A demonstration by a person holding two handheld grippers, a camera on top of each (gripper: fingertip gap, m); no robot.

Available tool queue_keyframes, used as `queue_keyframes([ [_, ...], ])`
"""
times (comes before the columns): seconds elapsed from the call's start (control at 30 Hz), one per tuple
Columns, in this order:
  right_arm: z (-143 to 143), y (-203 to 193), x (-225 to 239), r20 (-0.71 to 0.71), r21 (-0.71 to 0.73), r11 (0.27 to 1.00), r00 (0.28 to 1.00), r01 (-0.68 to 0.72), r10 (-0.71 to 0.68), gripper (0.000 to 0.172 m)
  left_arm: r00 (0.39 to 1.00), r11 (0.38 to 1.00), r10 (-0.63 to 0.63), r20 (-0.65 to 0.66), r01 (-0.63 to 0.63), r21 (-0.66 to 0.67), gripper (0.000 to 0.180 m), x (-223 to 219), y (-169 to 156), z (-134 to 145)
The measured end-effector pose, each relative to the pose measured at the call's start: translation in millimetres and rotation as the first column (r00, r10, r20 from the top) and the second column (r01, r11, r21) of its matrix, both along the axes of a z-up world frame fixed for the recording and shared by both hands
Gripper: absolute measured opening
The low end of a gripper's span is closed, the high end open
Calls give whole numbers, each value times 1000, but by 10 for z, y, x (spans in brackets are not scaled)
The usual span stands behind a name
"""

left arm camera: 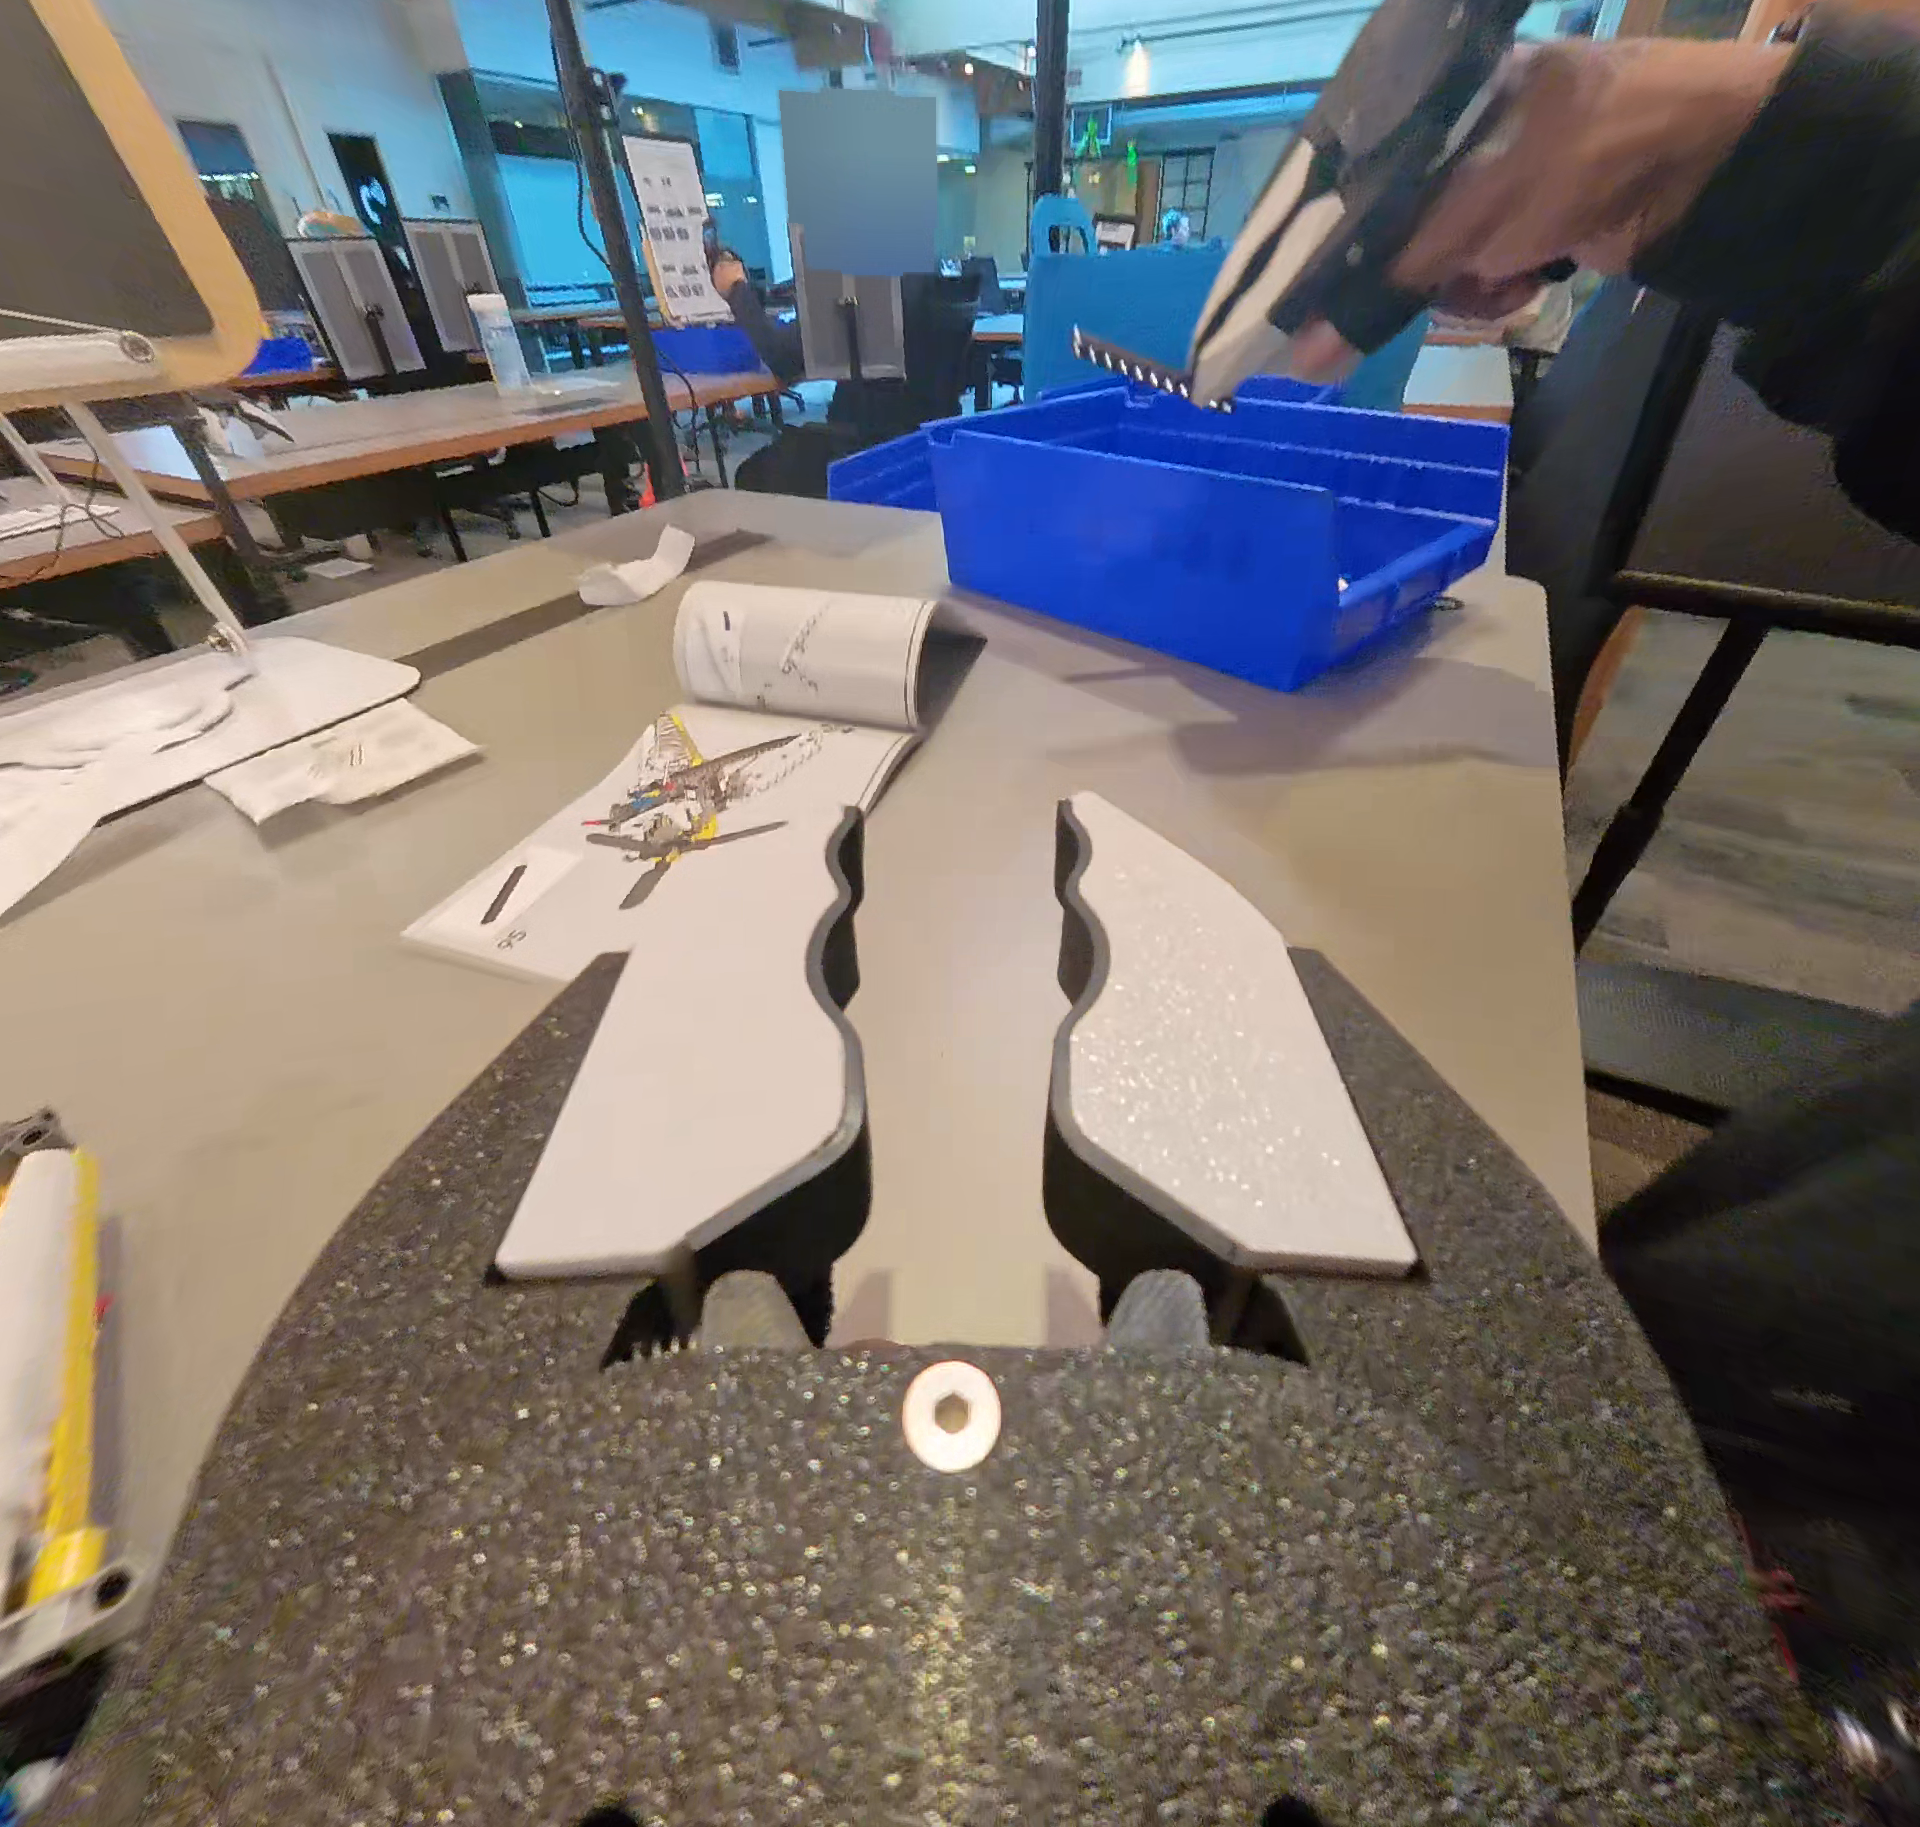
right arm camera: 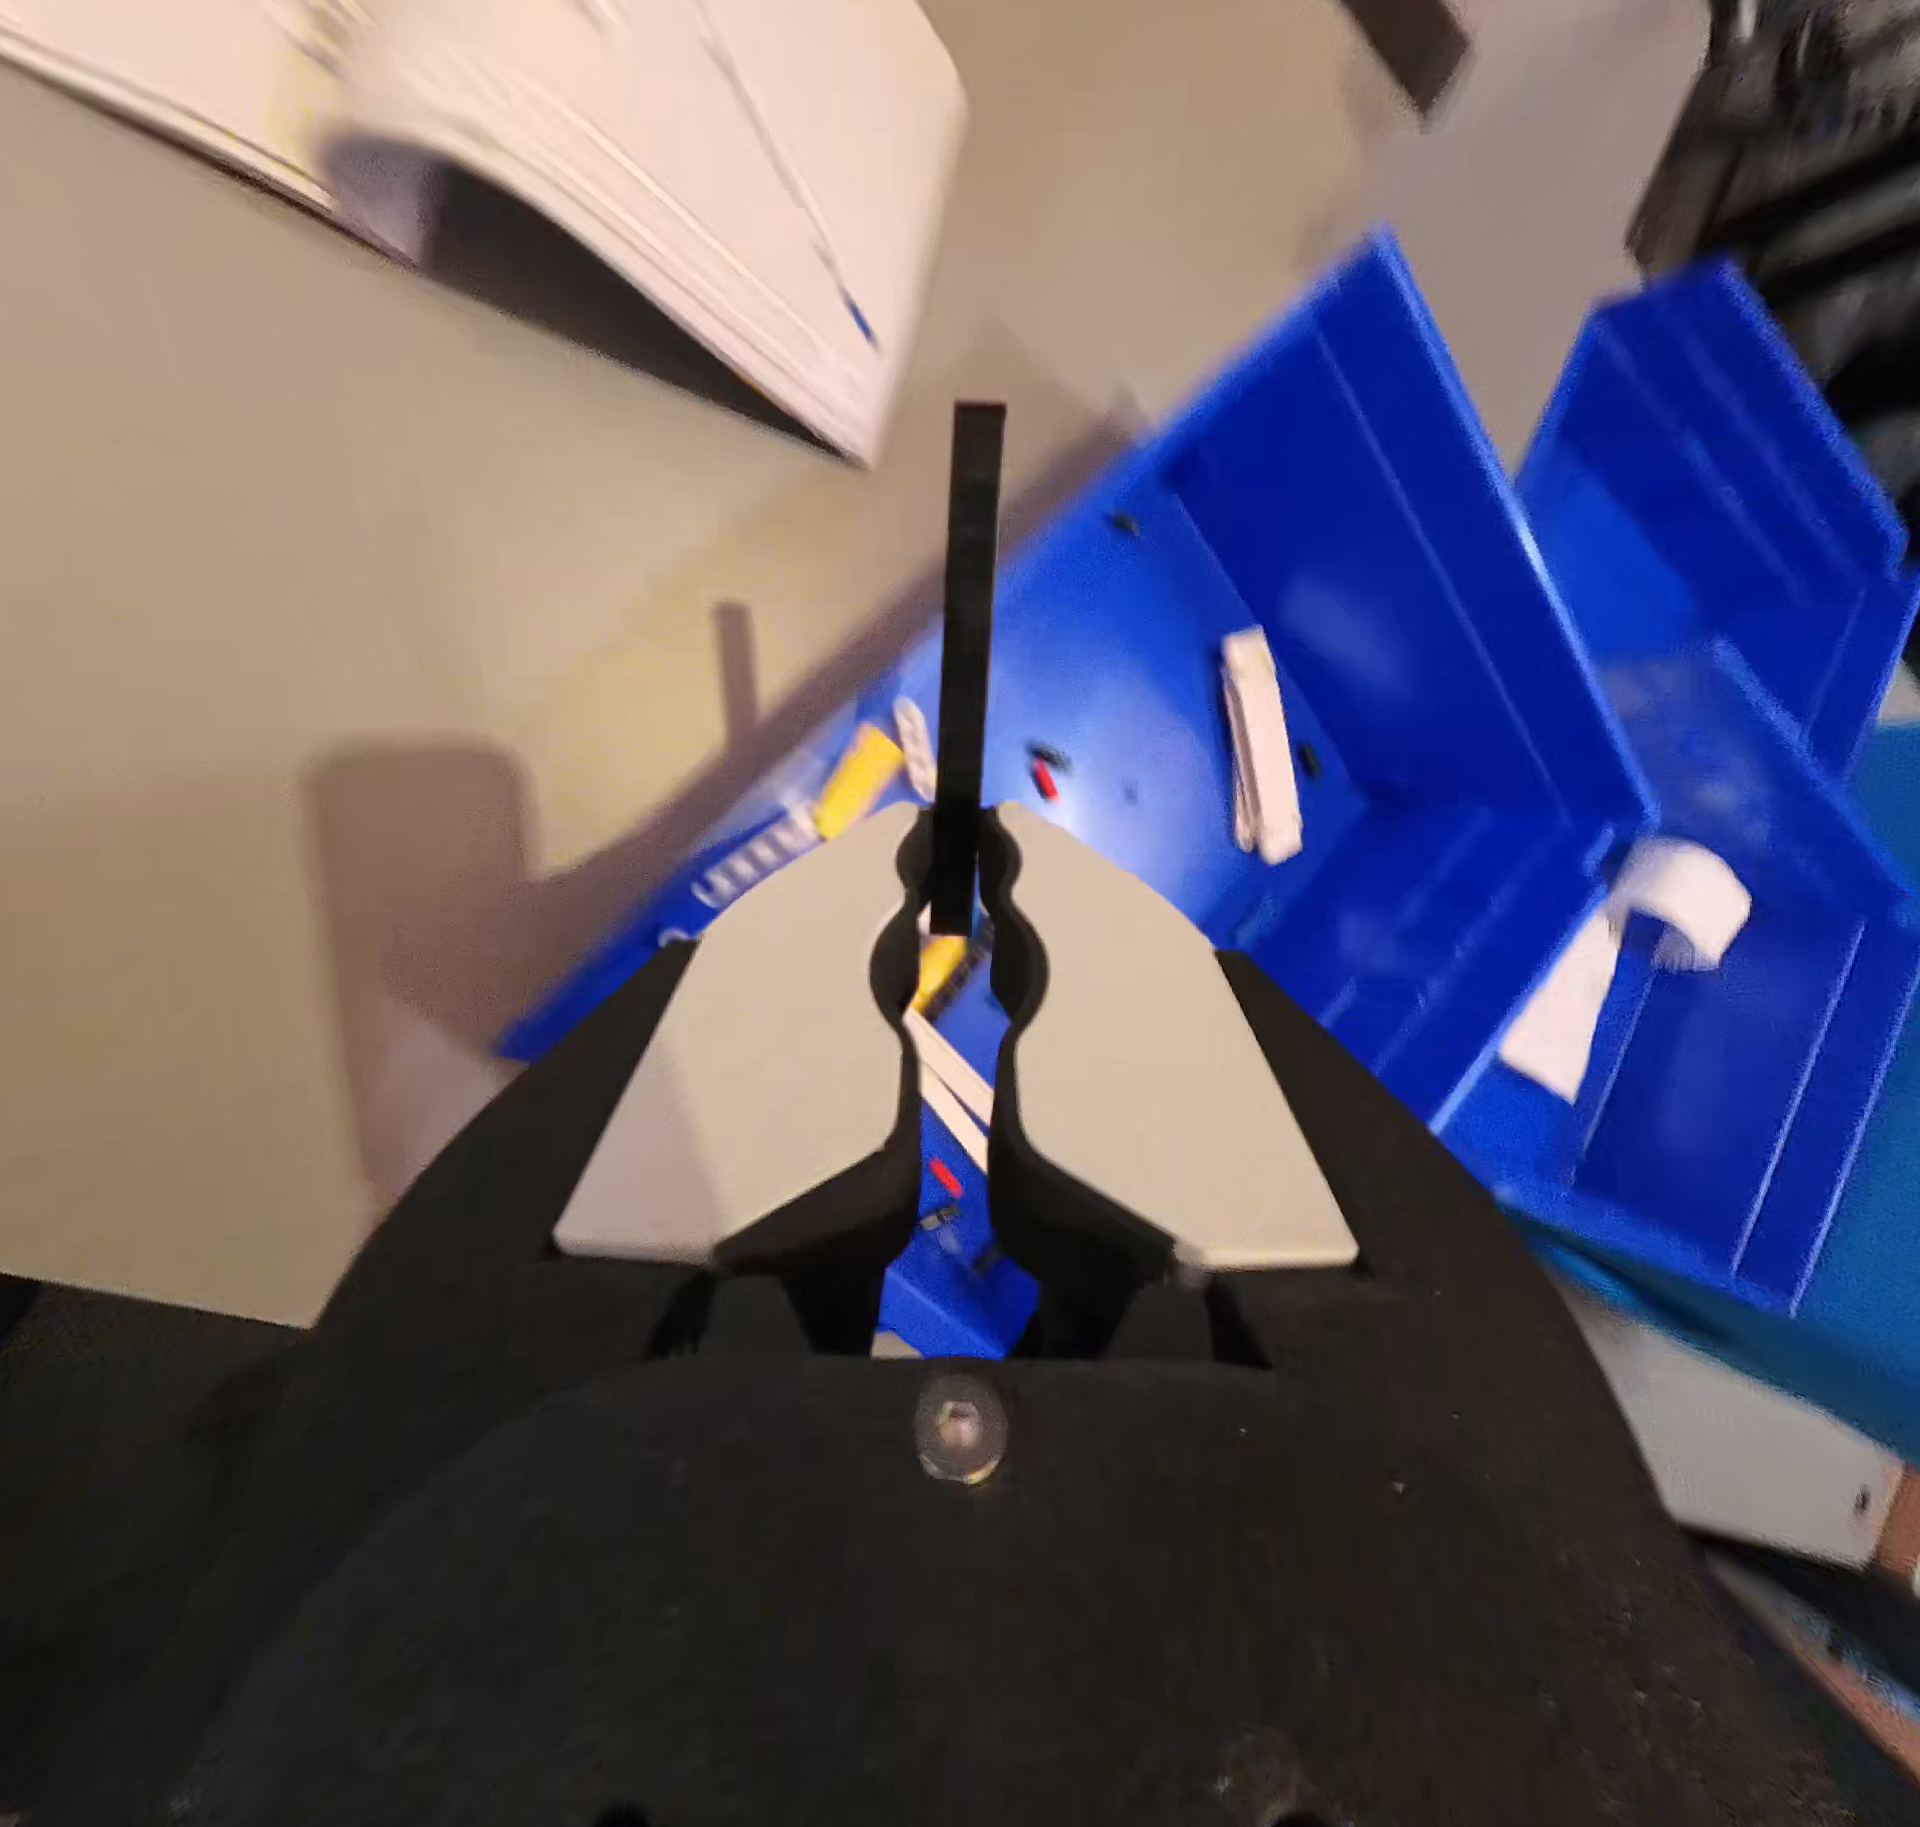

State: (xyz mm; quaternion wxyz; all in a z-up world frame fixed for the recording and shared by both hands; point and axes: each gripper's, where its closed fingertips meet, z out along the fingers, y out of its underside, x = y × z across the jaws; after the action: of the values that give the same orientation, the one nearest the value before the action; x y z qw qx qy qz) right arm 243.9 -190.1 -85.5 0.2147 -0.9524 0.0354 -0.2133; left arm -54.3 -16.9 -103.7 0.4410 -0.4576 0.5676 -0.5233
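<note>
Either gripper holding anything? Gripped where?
Right gripper pinches a black holed beam at one end; the rest sticks out past the fingertips, above the blue bin. Left gripper is open, empty.

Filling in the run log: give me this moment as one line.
left gripper: open, empty, over table beside booklet | right gripper: shut on black beam, above blue bin

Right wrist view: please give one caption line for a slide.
Right gripper pinching a black strip above a blue parts bin.
</note>
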Motion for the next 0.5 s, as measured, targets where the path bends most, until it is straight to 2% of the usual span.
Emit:
queue_keyframes([
  [0.1, -167, -342, 290, -61, -26, 996, 994, 88, -90, 9, 999, 999, 20, 27, -20, -30, 37, 110, -14, 11],
  [0.23, -238, -405, 376, -71, 2, 995, 992, 102, -102, 20, 998, 998, 56, -11, -56, -23, 38, 183, 46, -60],
  [0.37, -101, -146, 155, -13, 24, 1000, 1000, -4, 5, 20, 991, 993, 90, -102, -97, -62, 44, 221, 151, -149],
  [0.5, 30, 308, -300, 14, 61, 983, 985, -174, 174, 20, 971, 985, 110, -210, -134, -106, 43, 273, 184, -287],
])
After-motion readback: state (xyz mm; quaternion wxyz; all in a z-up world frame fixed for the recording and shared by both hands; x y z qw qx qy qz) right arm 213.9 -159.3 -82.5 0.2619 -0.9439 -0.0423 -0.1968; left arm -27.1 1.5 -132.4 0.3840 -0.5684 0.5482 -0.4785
